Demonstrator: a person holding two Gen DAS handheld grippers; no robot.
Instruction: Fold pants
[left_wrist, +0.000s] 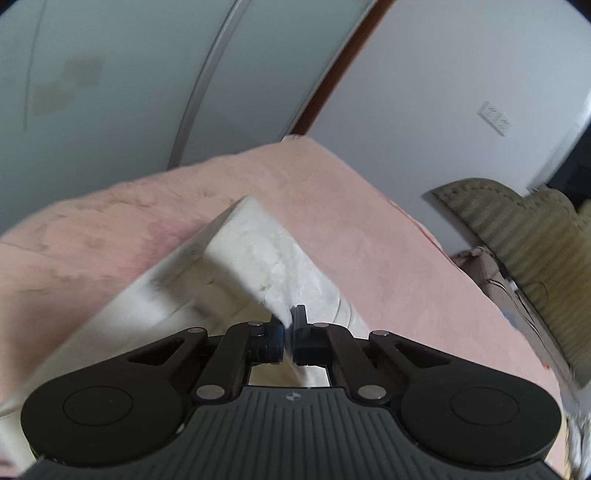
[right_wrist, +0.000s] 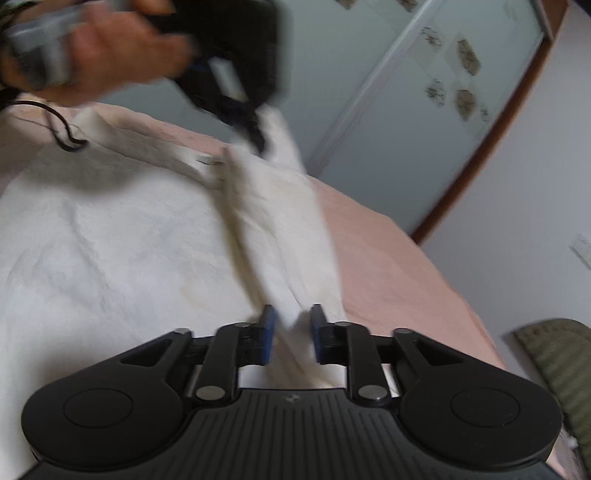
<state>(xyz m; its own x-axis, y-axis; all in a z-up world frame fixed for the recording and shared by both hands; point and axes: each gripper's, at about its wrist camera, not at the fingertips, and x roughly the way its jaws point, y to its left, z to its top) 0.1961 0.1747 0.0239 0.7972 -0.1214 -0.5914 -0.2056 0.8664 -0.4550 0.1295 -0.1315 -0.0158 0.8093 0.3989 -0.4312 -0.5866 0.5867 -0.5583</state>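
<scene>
Pink bedspread (left_wrist: 388, 236) under white pants (right_wrist: 110, 240), frosted doors (left_wrist: 110, 74) behind

A bedroom in a home: a bed (left_wrist: 388, 236) under a pink sheet, frosted sliding wardrobe doors (right_wrist: 424, 110) with a leaf pattern behind it, a white wall with sockets (left_wrist: 495, 119), and an olive quilted cushion (left_wrist: 517, 236) beside the bed.
</scene>
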